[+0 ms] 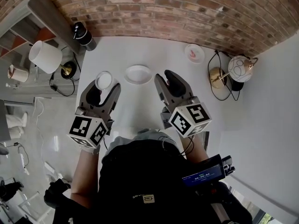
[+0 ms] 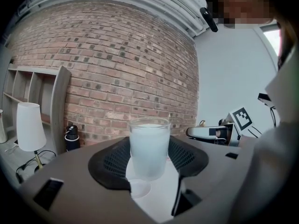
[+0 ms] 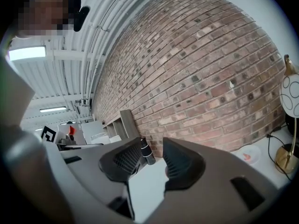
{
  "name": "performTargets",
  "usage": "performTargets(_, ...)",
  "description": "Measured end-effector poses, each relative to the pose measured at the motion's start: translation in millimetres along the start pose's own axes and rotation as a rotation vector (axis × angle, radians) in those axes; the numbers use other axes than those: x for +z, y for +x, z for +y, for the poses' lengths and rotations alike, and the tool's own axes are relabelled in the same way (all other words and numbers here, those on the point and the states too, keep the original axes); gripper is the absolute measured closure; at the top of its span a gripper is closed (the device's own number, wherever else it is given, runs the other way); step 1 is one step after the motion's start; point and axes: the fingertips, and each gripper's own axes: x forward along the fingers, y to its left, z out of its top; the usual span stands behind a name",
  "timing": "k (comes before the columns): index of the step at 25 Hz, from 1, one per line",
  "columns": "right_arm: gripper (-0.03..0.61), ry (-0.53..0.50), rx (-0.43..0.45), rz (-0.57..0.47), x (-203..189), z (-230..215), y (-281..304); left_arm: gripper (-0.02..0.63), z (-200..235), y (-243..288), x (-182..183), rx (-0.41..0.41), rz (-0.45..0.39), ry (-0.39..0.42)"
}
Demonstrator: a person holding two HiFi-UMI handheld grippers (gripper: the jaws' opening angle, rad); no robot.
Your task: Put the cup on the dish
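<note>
**Assessor:** State of the nearest equipment?

**Inspector:** The left gripper (image 1: 103, 87) has its jaws closed against opposite sides of the cup (image 2: 149, 146), about halfway up its wall. The right gripper (image 3: 150, 158) has its jaws parted with nothing between them. It hangs over the table (image 1: 135, 107), just right of the dish (image 1: 138, 74).

**Assessor:** Location of the cup?

**Inspector:** It is over the white table, just left of the dish and not on it. No view shows whether its base rests on the table or is raised.

**Assessor:** Handling?

**Inspector:** It is judged to be a straight-sided tumbler of frosted glass or hard plastic: rigid, smooth and probably slippery against the jaws. The wall is milky, so it cannot be told whether the cup holds anything; if empty, it is light. If it is glass, a hard landing may chip it. The mid-height hold looks sound, being low enough to resist tipping and clear of the rim. A firm, modest squeeze should be enough.

**Assessor:** Destination and beyond?

**Inspector:** The dish is shallow, white and empty. The cup needs to land flat at its centre, since a base on the rim would likely rock. Farther back, a smaller dish (image 1: 194, 53) holds something pink and a dark bottle (image 1: 84, 36) stands at the left corner. The brick wall (image 1: 163, 8) closes off the table.
</note>
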Motion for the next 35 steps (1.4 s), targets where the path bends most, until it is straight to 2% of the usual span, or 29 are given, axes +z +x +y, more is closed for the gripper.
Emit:
performTargets(6, 0.431, -0.013, 0.004, 0.004, 7, -22, -4, 0.355, -10, 20, -6, 0.010, 0.018, 0.003)
performTargets(17, 0.431, 0.018, -0.046, 0.017, -4, -43, -12, 0.354, -10, 46, -30, -0.030, 0.059, 0.001)
performTargets(26, 0.431, 0.016, -0.121, 0.040, -6, -45, 2, 0.355, 8, 69, -47, -0.118, 0.089, 0.018)
performTargets(31, 0.431, 0.001, -0.156, 0.053, -6, -41, 14, 0.354, 23, 82, -57, -0.177, 0.093, 0.060)
performTargets(35, 0.431, -0.013, -0.195, 0.056, -3, -42, 17, 0.354, 34, 92, -73, -0.208, 0.116, 0.046)
